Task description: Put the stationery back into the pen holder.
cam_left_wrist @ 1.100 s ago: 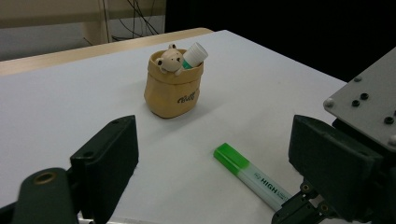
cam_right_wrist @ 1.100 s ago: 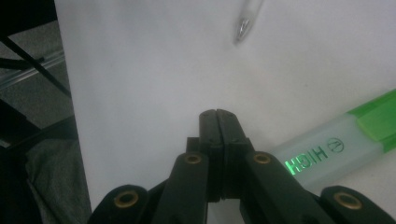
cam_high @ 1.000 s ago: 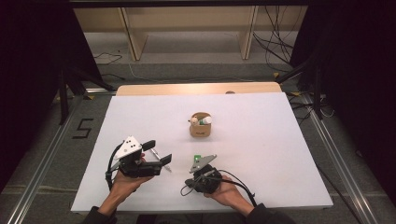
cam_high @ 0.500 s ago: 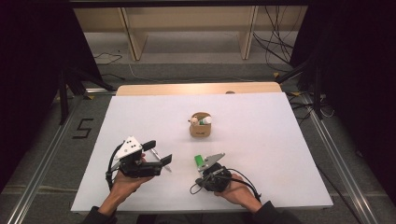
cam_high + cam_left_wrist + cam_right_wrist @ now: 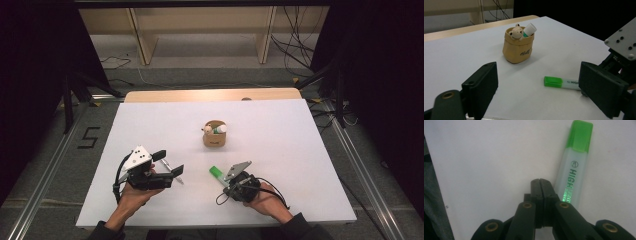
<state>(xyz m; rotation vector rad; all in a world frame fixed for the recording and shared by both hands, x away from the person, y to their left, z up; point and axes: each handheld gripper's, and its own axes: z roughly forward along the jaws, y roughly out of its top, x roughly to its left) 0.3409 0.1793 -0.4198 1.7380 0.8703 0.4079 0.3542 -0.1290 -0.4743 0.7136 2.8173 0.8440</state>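
A green-capped highlighter lies flat on the white table, close to the front. My right gripper sits just behind and right of it. In the right gripper view its jaws are pressed together with nothing between them, and the highlighter lies along their right side. My left gripper rests to the left, jaws wide open and empty. It looks at a tan pouch-shaped holder with a small bear figure and a white-capped marker in it. The holder stands mid-table.
A thin grey pen-like thing lies on the table by the left gripper's jaws. The right gripper's grey plate rises at the right of the left gripper view. A wooden strip edges the table's far side, with shelf legs and cables beyond.
My right gripper has slid to the right along the table, still shut. The highlighter has stayed where it was. The left gripper has not moved.
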